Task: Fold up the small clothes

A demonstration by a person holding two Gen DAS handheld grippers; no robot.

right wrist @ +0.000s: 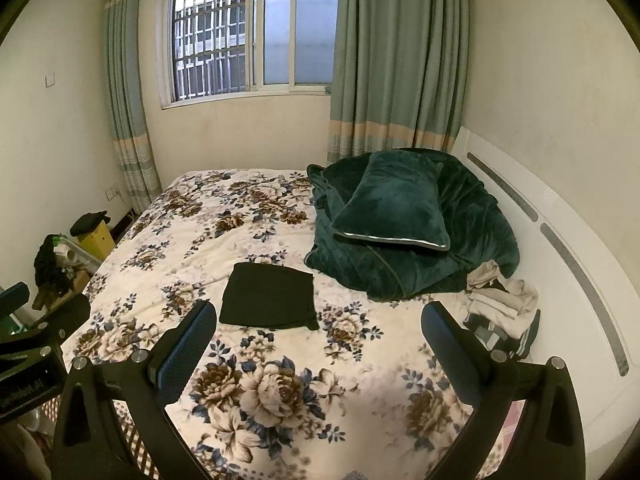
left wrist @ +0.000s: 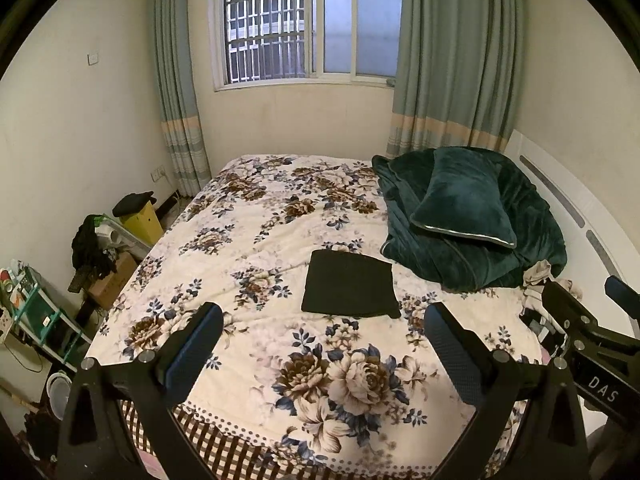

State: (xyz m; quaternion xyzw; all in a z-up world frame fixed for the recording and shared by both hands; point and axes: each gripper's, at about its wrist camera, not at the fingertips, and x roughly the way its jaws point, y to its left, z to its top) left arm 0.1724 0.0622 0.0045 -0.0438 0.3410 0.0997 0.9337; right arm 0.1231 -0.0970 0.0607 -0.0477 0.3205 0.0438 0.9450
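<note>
A black garment (left wrist: 350, 285) lies folded into a flat rectangle on the floral bedspread (left wrist: 248, 240), in the middle of the bed; it also shows in the right wrist view (right wrist: 269, 297). My left gripper (left wrist: 324, 320) is open and empty, held above the near part of the bed, short of the garment. My right gripper (right wrist: 320, 320) is open and empty, also above the near part of the bed, with the garment ahead and to its left. A pile of unfolded small clothes (right wrist: 502, 312), beige and striped, lies at the bed's right side by the headboard.
A dark green blanket with a green pillow (right wrist: 394, 206) on top sits at the right back of the bed. The white headboard (right wrist: 568, 248) runs along the right. Boxes, a yellow box (left wrist: 142, 220) and shelves with clutter stand on the floor at left.
</note>
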